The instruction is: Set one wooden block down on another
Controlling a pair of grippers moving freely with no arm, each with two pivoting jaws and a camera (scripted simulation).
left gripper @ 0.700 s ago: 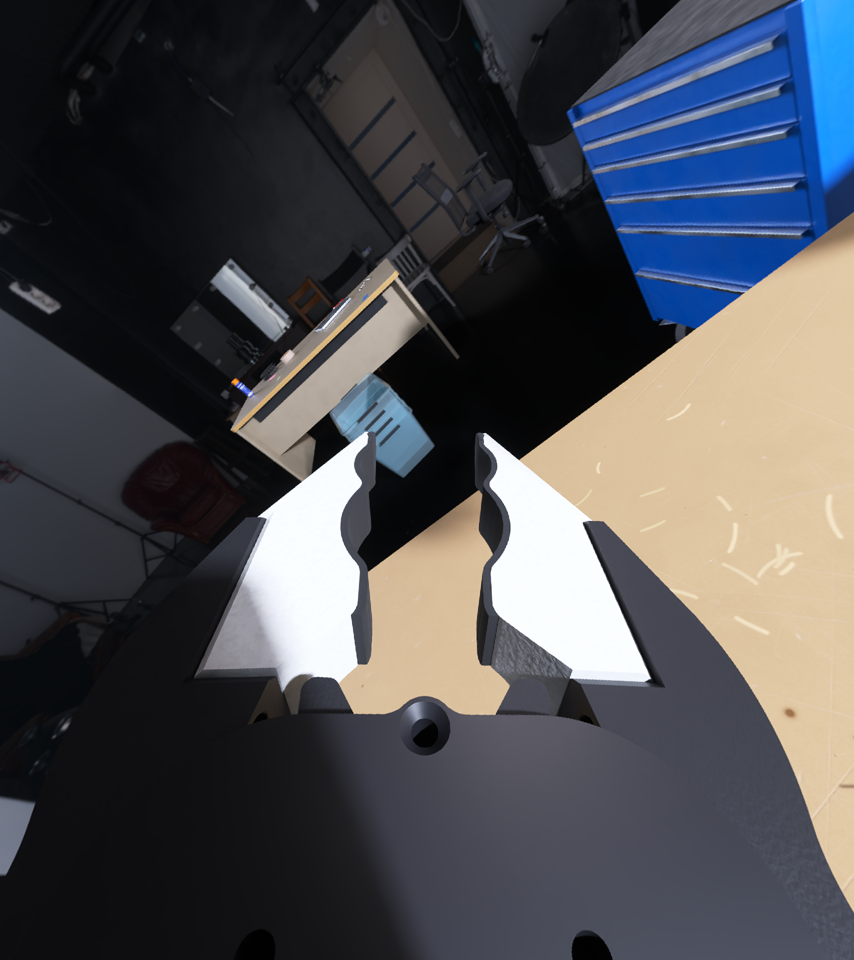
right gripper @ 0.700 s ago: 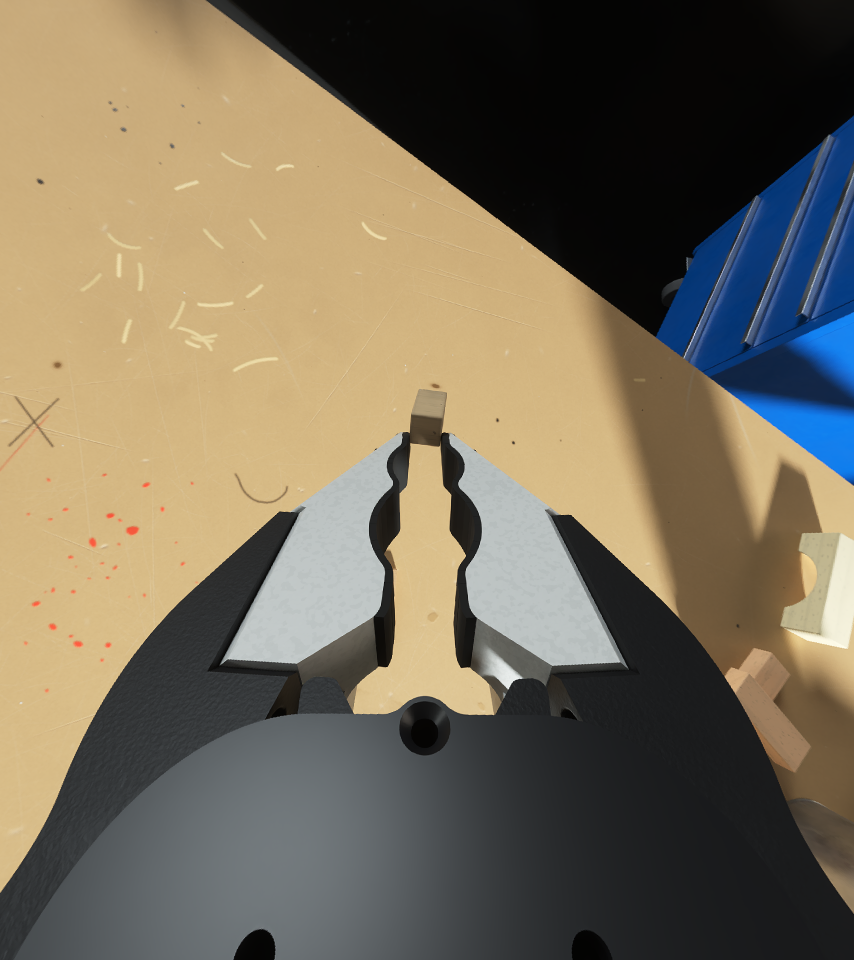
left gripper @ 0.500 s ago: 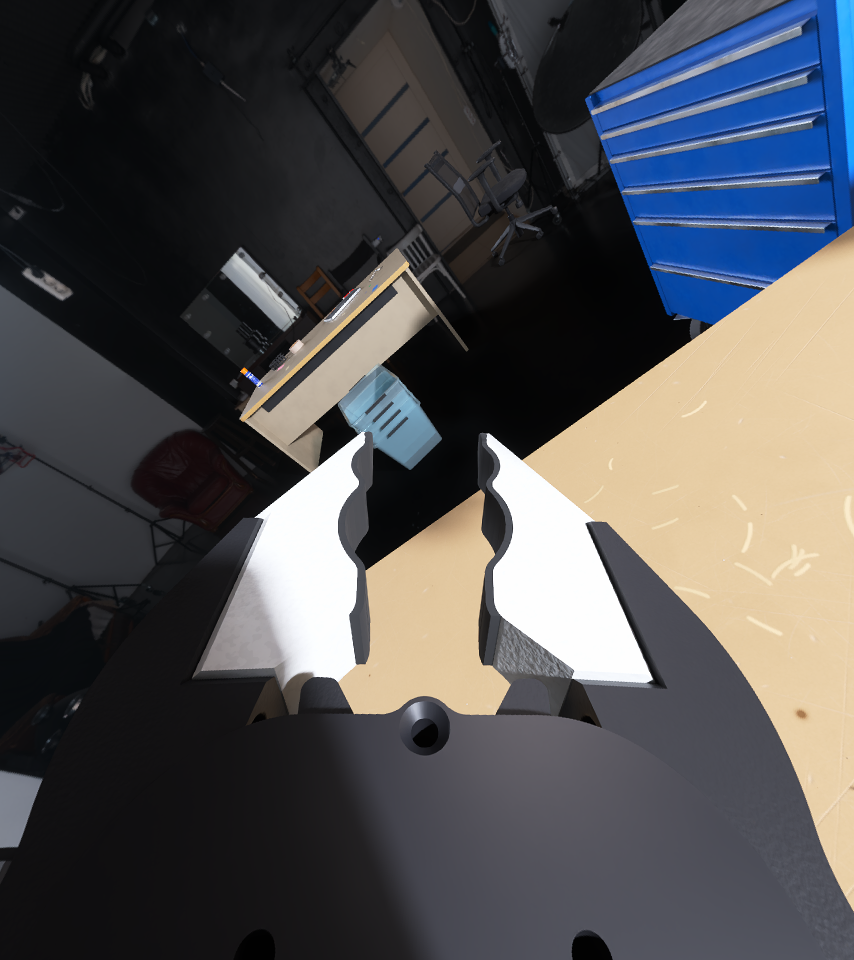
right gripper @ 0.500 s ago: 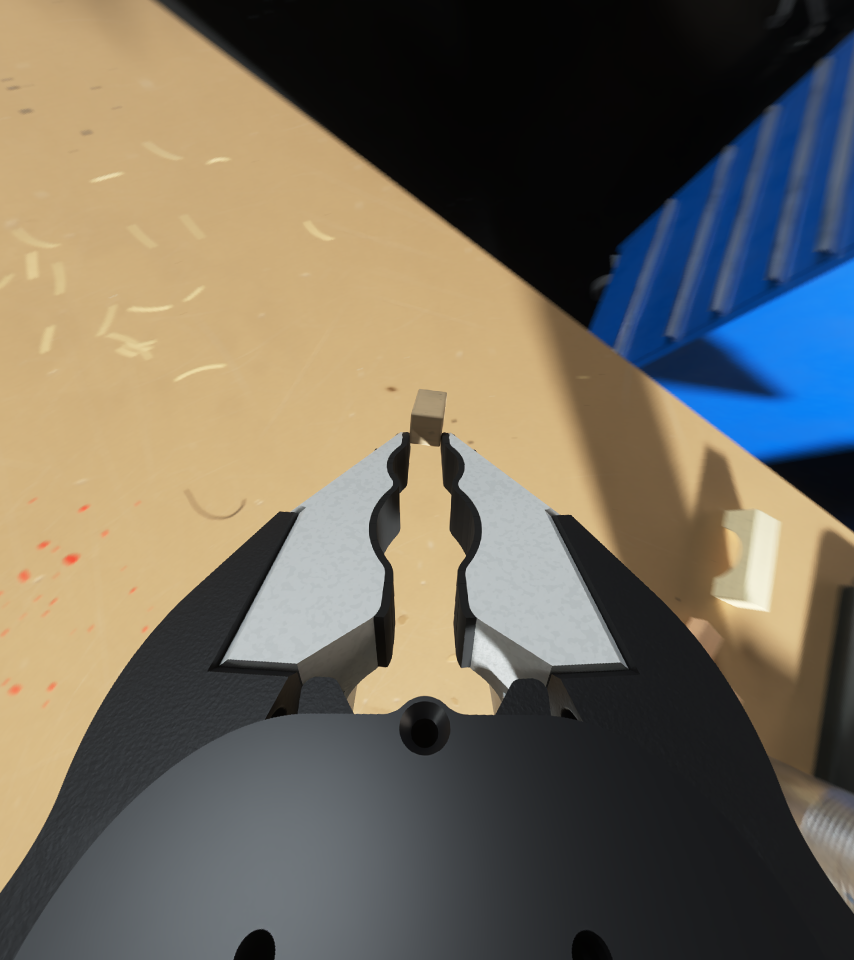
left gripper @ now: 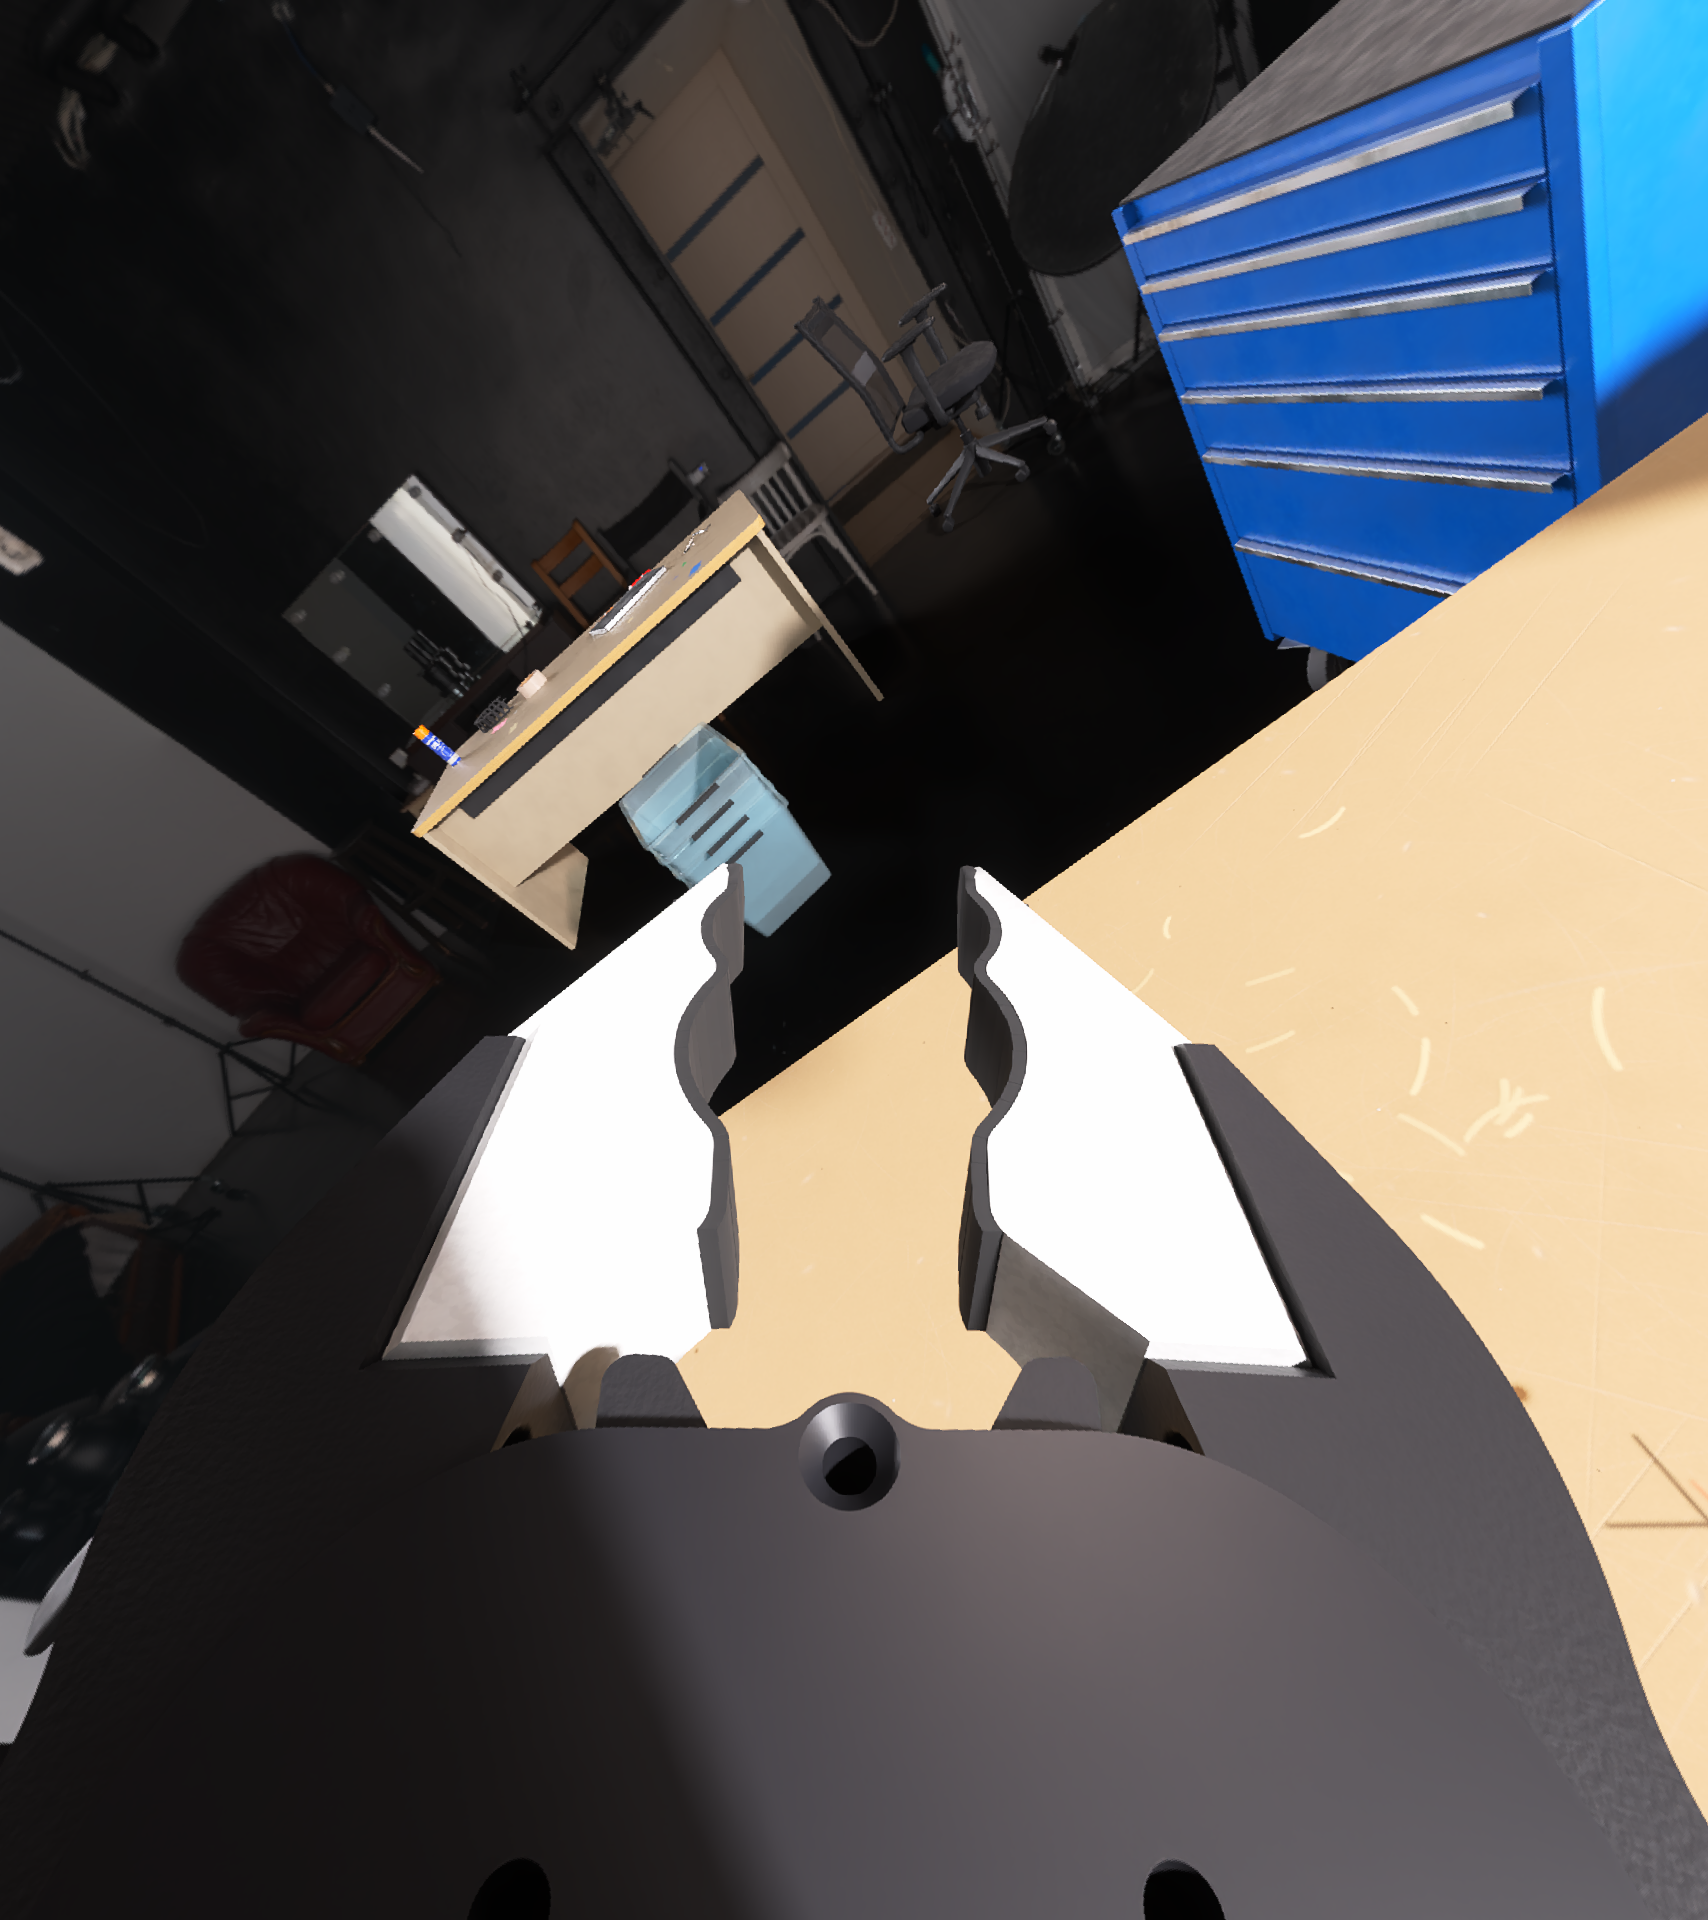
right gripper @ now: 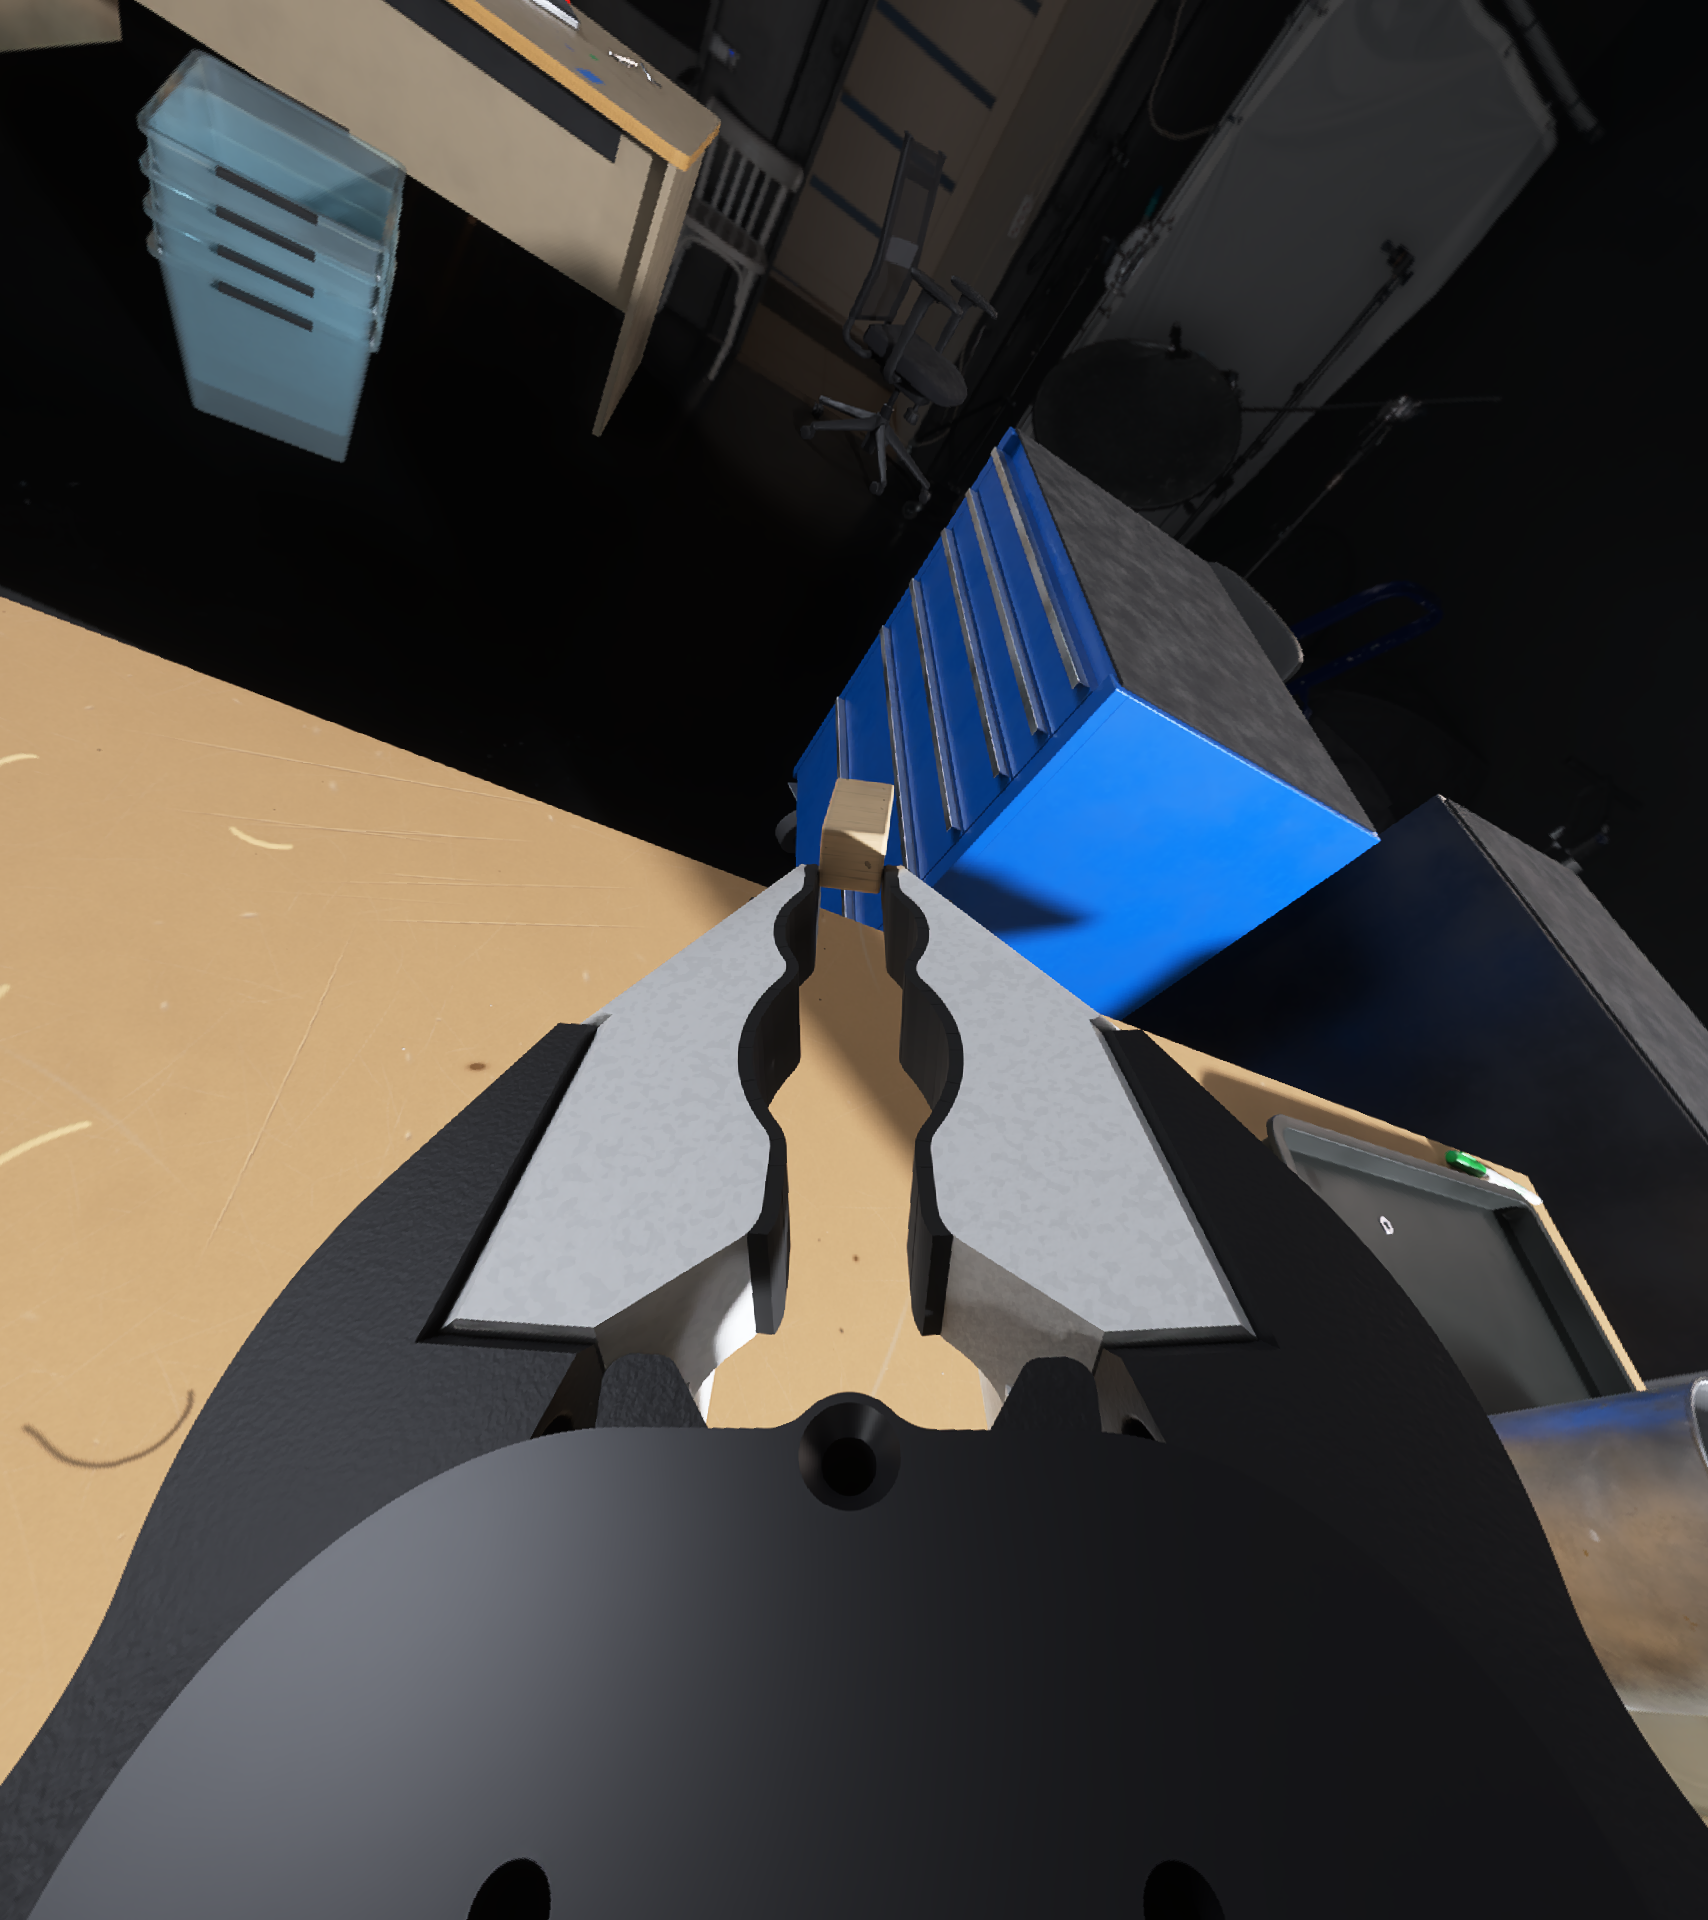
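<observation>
My right gripper is shut on a small wooden block, pinched at the fingertips and held above the far edge of the tan table. The block sticks out beyond the tips. No other wooden block shows in either view now. My left gripper is open and empty, with its tips over the table's far edge and nothing between the fingers.
A blue drawer cabinet stands beyond the table; it also shows in the left wrist view. A dark grey tray and a metal cylinder lie at the right. A desk and a pale blue bin stand in the dark room.
My right gripper has lifted and tilted up with the block, so the arch block and cross piece on the table have left view. My left gripper has shifted slightly and stays open.
</observation>
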